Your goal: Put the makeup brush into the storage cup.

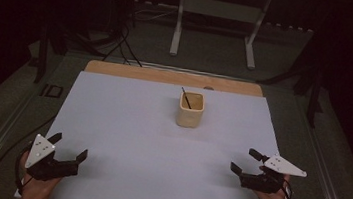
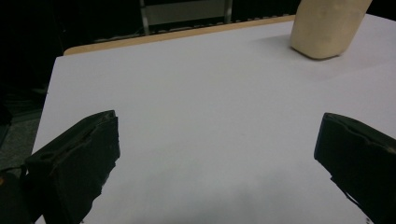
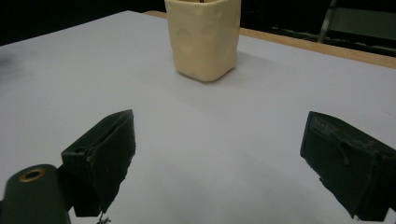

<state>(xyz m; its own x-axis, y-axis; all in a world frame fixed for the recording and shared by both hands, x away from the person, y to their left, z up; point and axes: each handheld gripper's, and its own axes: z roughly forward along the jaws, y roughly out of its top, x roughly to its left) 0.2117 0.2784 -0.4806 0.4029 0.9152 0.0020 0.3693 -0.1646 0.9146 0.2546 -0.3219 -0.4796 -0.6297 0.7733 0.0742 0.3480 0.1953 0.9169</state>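
Cream cup [image 1: 191, 110] upright, well apart from both grippers' spread jaws

Your cup [image 1: 191, 110] stands upright on the sheet [image 1: 126, 124] that covers the table, toward its far edge and slightly right of centre. A thin stick [image 1: 186, 98] leans inside it. Behind the sheet runs a bare strip of tabletop [image 1: 117, 69]. Your left gripper [image 1: 69, 147] sits at the near left corner, your right gripper [image 1: 245, 160] at the near right, both well apart from the cup.
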